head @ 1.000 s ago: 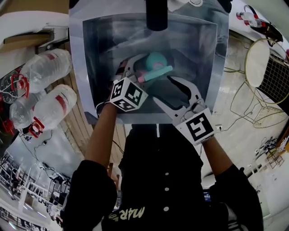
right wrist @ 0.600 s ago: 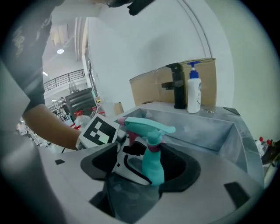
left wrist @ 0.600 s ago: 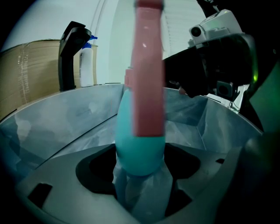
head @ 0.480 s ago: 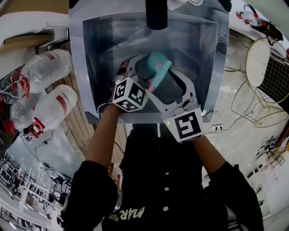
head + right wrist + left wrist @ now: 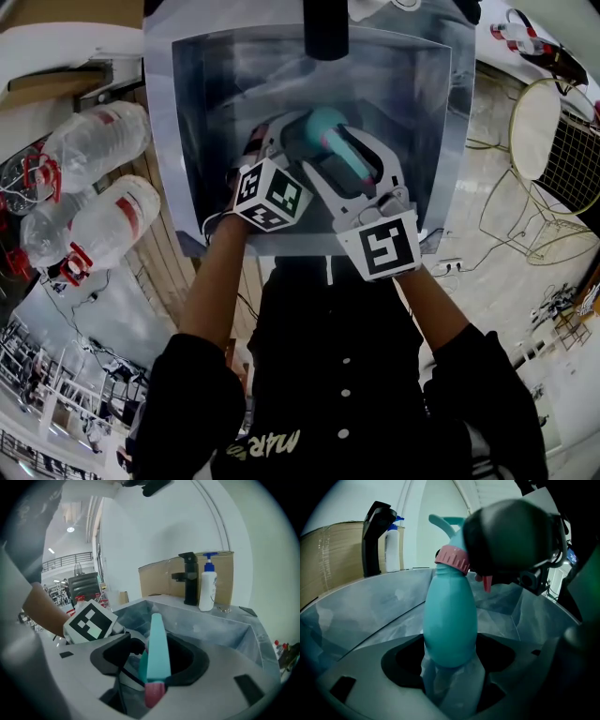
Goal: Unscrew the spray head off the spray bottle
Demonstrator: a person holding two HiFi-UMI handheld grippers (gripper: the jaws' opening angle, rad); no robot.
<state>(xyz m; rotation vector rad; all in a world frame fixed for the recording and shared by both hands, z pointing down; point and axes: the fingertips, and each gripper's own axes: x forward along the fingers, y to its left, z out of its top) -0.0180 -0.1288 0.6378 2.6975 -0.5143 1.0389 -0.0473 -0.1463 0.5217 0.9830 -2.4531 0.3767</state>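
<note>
A teal spray bottle [image 5: 450,625] with a pink collar [image 5: 452,559] stands over the metal sink [image 5: 187,141]. My left gripper [image 5: 281,141] is shut on the bottle's body, which fills its jaws [image 5: 450,667]. The teal spray head [image 5: 347,152] lies between the jaws of my right gripper [image 5: 349,164]. Those jaws are closing, and gaps still show on both sides of the head. In the right gripper view the spray head [image 5: 156,644] runs along the jaws, with its pink nozzle [image 5: 153,693] nearest the camera.
A black faucet [image 5: 325,28] stands at the sink's far rim, beside a white pump bottle [image 5: 207,590] and a cardboard box [image 5: 157,581]. Large water bottles [image 5: 94,136] lie left of the sink. A wire stand [image 5: 553,141] is at the right.
My right gripper has come in from the lower right and now surrounds the spray head. The head has swung from lying crosswise to pointing down-right. The left gripper has hardly moved.
</note>
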